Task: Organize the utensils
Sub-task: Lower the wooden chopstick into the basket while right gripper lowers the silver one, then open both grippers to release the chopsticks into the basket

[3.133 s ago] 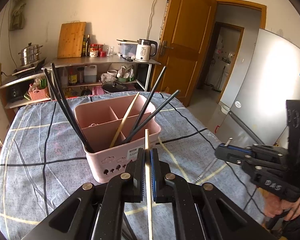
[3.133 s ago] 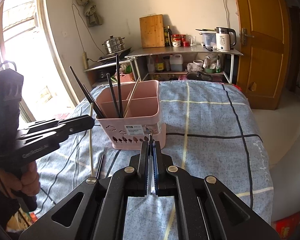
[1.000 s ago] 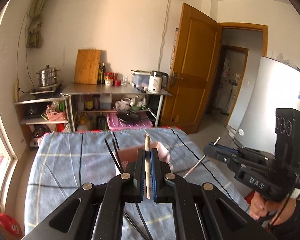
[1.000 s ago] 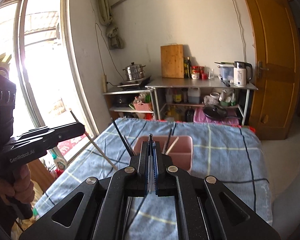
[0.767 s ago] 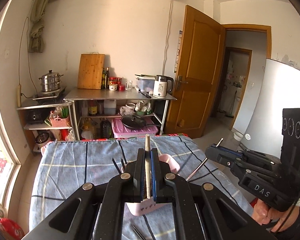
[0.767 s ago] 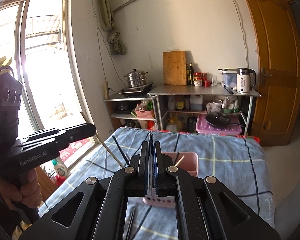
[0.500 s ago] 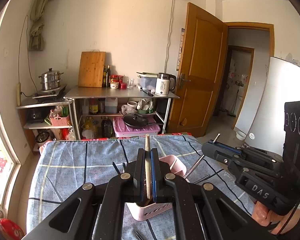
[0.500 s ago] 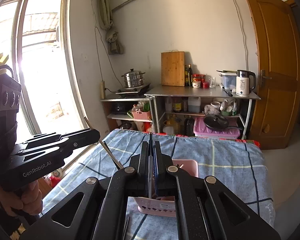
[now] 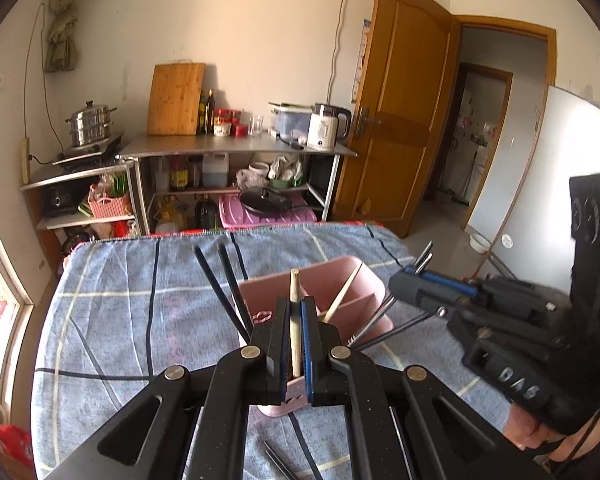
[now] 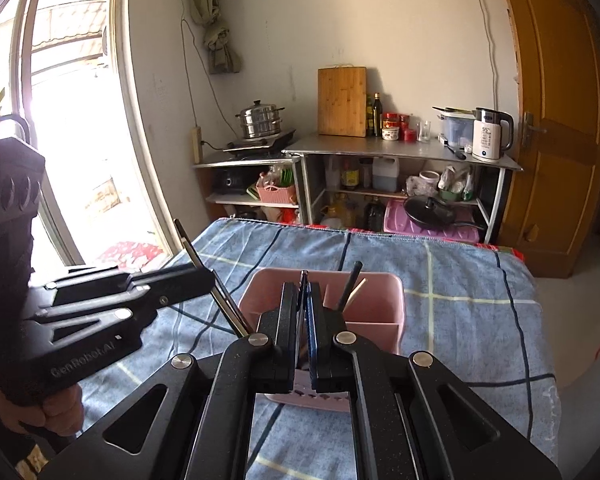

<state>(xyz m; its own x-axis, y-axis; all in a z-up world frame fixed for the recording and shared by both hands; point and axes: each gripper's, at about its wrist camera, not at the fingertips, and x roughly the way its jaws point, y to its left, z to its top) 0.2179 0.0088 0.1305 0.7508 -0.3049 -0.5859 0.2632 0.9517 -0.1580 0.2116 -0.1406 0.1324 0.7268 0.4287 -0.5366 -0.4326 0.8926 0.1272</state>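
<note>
A pink divided utensil basket stands on the blue checked tablecloth, holding black chopsticks and a wooden one. My left gripper is shut on a wooden chopstick, held upright above the basket's near side. My right gripper is shut on a thin metal chopstick, its lower end hidden behind the jaws, over the basket. Each gripper shows in the other's view: the right one and the left one.
Loose dark chopsticks lie on the cloth near me. Behind the table stand a metal shelf rack with a kettle, cutting board and pots, a wooden door, a fridge at right and a window at left.
Both grippers rose high above the table, then came down and forward. Now they hang just over the pink basket, each still holding its chopstick upright.
</note>
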